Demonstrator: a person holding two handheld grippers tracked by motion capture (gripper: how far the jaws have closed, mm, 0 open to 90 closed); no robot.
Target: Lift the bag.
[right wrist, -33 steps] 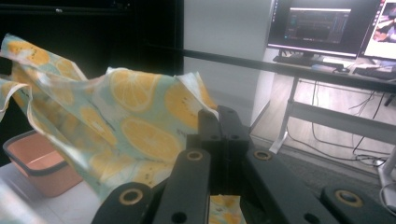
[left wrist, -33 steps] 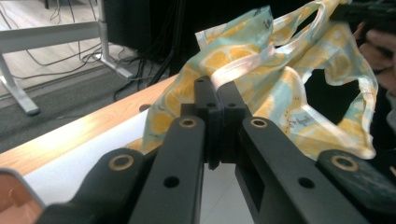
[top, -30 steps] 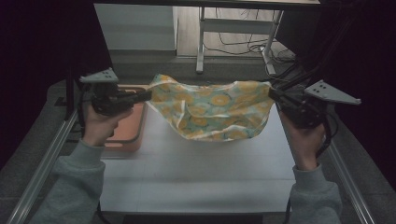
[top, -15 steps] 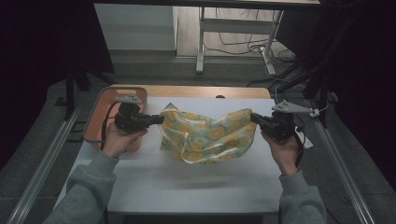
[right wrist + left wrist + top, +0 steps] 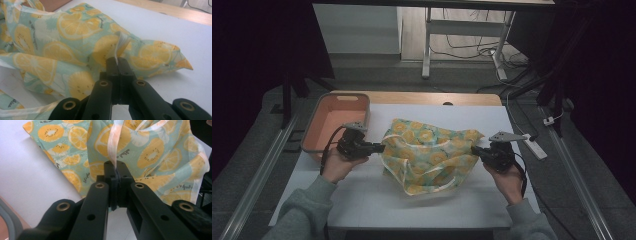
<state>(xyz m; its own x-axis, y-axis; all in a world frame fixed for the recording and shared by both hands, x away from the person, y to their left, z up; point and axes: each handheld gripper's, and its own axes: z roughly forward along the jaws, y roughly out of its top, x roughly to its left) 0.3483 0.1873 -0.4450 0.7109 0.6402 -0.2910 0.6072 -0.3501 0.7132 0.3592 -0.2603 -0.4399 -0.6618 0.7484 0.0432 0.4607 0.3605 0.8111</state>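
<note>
Two grippers hold one lemon-print cloth bag (image 5: 429, 155), one at each end. Left gripper (image 5: 377, 147) jaws clamped on pale trim at bag's left edge; right gripper (image 5: 476, 151) jaws pinched together on fabric fold at right edge. Bag slumped on white surface (image 5: 377, 210), centre, long axis left to right between jaws, middle crumpled, strap loop trailing toward near side. Orange tray (image 5: 334, 120) far left, just beside left hand. Likely next: pull ends apart sideways to flatten. Neither hand nearer; both already gripping.
</note>
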